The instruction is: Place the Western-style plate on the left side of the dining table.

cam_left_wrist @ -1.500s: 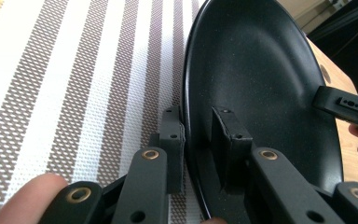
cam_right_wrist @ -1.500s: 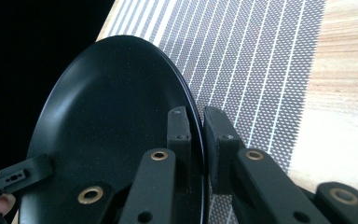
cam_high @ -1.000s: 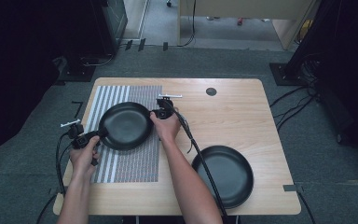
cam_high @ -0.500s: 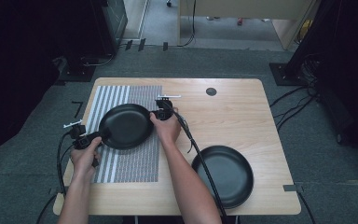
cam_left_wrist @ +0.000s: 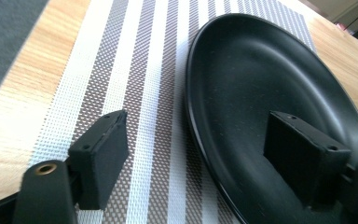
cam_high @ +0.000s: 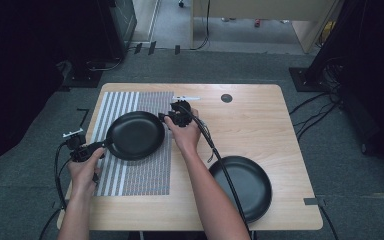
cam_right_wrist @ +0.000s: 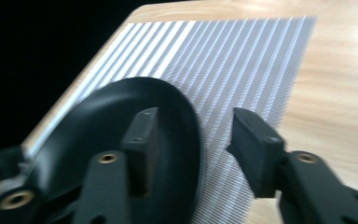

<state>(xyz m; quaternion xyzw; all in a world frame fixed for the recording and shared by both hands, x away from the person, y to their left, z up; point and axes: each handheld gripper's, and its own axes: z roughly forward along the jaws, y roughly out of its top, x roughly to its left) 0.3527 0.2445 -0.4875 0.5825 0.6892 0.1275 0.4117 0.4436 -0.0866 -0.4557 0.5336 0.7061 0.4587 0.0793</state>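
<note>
A black plate (cam_high: 135, 135) lies on the striped placemat (cam_high: 130, 175) at the table's left. My left gripper (cam_high: 102, 145) is at the plate's near-left rim and my right gripper (cam_high: 167, 117) at its far-right rim. In the left gripper view the gripper (cam_left_wrist: 200, 154) stands open, its jaws having just been opening. The plate (cam_left_wrist: 270, 84) has its rim between the pads, untouched, over the placemat (cam_left_wrist: 135, 93). In the right gripper view the gripper (cam_right_wrist: 198, 144) is open too, jaws just opened. The plate (cam_right_wrist: 107, 121) edge sits between its pads without contact.
A second black plate (cam_high: 240, 187) rests on the bare wood at the front right. A small white piece (cam_high: 185, 98) and a dark round spot (cam_high: 226, 98) lie near the table's far edge. Cables trail from both grippers across the table.
Both grippers have let go of the plate's rim, their jaws spreading apart, and both hands have lifted a little. The plate stays on the placemat.
</note>
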